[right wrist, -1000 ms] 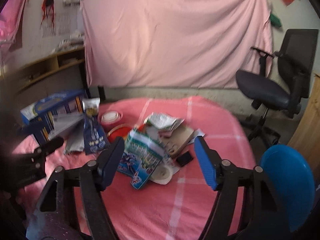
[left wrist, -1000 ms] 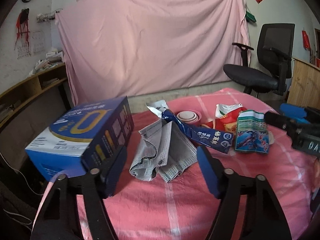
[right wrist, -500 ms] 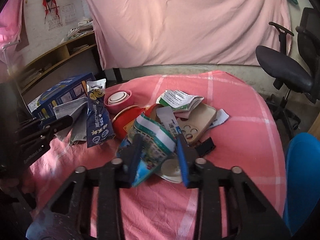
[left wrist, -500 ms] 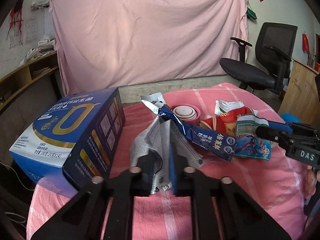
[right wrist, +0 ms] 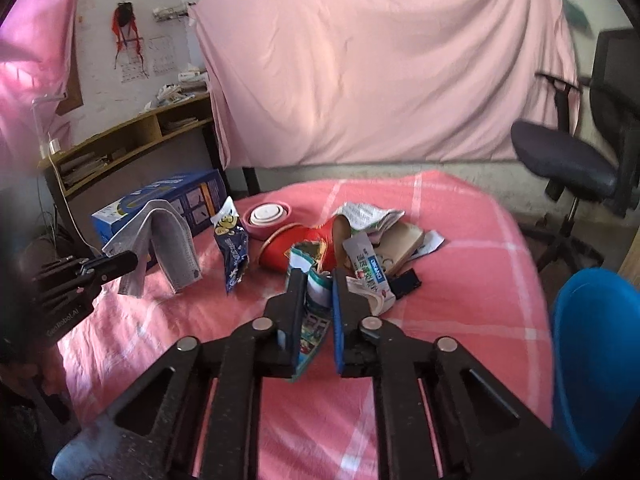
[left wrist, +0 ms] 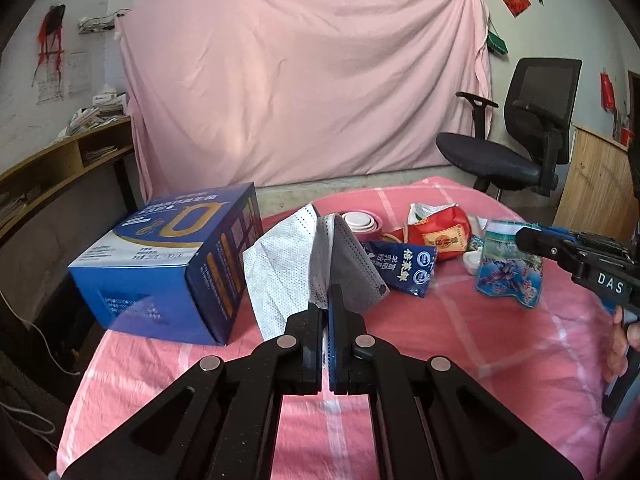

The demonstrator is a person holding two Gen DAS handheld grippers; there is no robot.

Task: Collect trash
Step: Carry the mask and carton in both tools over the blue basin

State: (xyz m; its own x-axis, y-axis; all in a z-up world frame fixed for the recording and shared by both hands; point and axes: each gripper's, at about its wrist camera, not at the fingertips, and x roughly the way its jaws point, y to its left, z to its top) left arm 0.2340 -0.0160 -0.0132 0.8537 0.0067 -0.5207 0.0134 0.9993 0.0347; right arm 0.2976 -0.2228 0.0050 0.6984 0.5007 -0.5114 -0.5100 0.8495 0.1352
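Left tool point(left wrist: 325, 300): jaws fully closed on the lower edge of a grey face mask point(left wrist: 344, 264), which hangs tented and raised off the pink-checked counter point(left wrist: 460, 344), just beside the blue carton point(left wrist: 160, 276). Right tool point(right wrist: 318, 300): jaws have just been closing and now stand narrow, pinching a green-and-white snack packet point(right wrist: 314, 320) at the near edge of the trash pile. The pile sits mid-counter: a dark blue sachet point(right wrist: 234, 256), a red wrapper point(right wrist: 296, 248), a pink lidded tub point(right wrist: 267, 216), crumpled paper point(right wrist: 366, 214).

Handling, as judged: the mask is light, limp fabric that drapes and swings; a pinch on a folded edge seems enough. The packet is thin, crinkly and slick film, likely to slide from the pads; a hold across a crumpled fold or sealed seam looks safest. A blue bin point(right wrist: 592, 360) stands at the counter's right.
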